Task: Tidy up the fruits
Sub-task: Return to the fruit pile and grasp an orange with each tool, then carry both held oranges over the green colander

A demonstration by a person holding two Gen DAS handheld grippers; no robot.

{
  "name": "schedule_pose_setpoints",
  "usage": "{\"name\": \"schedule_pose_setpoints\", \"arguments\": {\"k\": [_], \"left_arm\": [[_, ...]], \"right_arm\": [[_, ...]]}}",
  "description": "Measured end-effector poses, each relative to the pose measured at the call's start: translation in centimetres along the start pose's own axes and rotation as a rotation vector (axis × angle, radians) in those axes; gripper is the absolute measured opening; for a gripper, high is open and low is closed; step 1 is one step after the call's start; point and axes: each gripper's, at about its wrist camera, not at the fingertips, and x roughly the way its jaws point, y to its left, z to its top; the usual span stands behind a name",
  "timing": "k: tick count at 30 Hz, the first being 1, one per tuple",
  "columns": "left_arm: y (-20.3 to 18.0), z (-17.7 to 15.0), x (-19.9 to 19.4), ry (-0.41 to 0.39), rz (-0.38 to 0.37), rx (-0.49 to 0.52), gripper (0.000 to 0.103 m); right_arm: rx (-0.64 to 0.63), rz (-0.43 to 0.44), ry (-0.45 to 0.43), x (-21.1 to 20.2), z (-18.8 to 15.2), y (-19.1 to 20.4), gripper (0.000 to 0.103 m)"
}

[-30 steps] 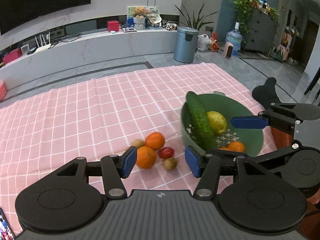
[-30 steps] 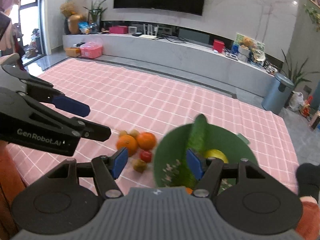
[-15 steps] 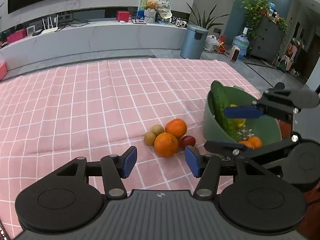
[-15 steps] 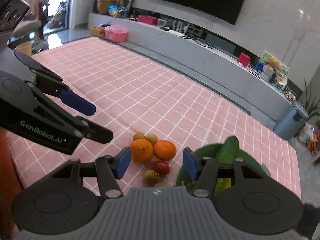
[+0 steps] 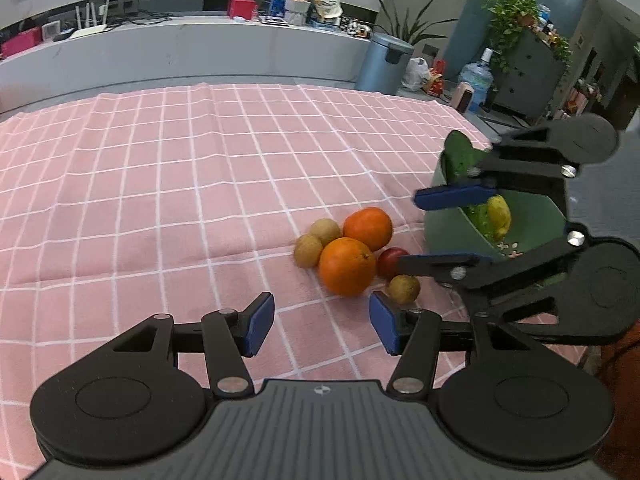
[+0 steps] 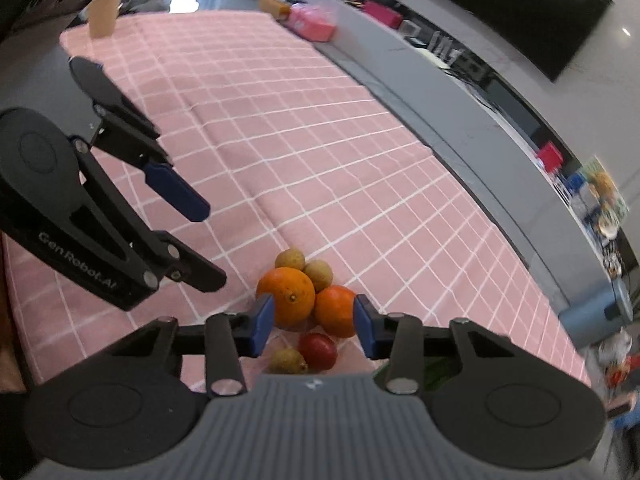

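A cluster of fruit lies on the pink checked cloth (image 5: pixel 160 184): two oranges (image 5: pixel 347 266) (image 5: pixel 368 227), a red fruit (image 5: pixel 390 262) and three small brown fruits (image 5: pixel 308 250). A green bowl (image 5: pixel 452 228) to the right holds a cucumber (image 5: pixel 460 156) and a lemon (image 5: pixel 498 216). My left gripper (image 5: pixel 322 322) is open and empty, just short of the cluster. My right gripper (image 6: pixel 314 320) is open above the oranges (image 6: pixel 290 296) (image 6: pixel 336 310), with the red fruit (image 6: pixel 318 350) below it.
A grey media bench (image 5: pixel 180 52) and a blue bin (image 5: pixel 384 64) stand beyond the cloth. The right gripper (image 5: pixel 448 226) shows in the left wrist view between cluster and bowl. The left gripper (image 6: pixel 188 232) shows at the left of the right wrist view.
Both grippers have swung left, away from the bowl and toward the fruit cluster. The right gripper now hovers over the oranges. Both stay open.
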Motion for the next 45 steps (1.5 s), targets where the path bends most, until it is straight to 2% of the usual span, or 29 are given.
{"name": "schedule_pose_setpoints", "arguments": {"k": [4,8,17,27,29,31,36,40,45], "left_arm": [[-0.7,0.5,1.0,0.002,-0.013,0.018,0.062],[-1.0,1.0,2.4,-0.003,-0.025,-0.014,0.061],[-1.5,1.1,3.8,-0.006,-0.021,-0.022,0.059],[-0.9,1.0,4.2,-0.023,-0.054,-0.061,0.054],[-0.8,1.0,4.3,-0.015,-0.059,-0.067,0.046],[-0.9,0.9,4.3,-0.019,-0.049,-0.065,0.044],[-1.0,0.6,3.6,-0.009,-0.042,-0.081,0.043],[-1.0,0.1,2.5,0.001,-0.02,-0.104,0.043],[-0.2,-0.1,1.4,-0.002,-0.022,-0.155,0.043]], "right_arm": [[-0.08,0.011,0.056,1.1,0.5,-0.9,0.037],[-0.148,0.052,0.113,2.2,1.0,-2.1,0.035],[-0.235,0.188,0.247,5.3,1.8,-3.9,0.035],[-0.275,0.241,0.227,6.4,1.9,-4.3,0.035],[-0.275,0.253,0.219,6.3,1.9,-4.4,0.036],[-0.265,0.26,0.217,6.4,2.0,-4.5,0.037],[-0.255,0.25,0.222,6.7,2.4,-4.4,0.033],[-0.259,0.232,0.232,7.2,2.5,-4.0,0.04],[-0.224,0.202,0.242,7.6,2.7,-4.0,0.036]]}}
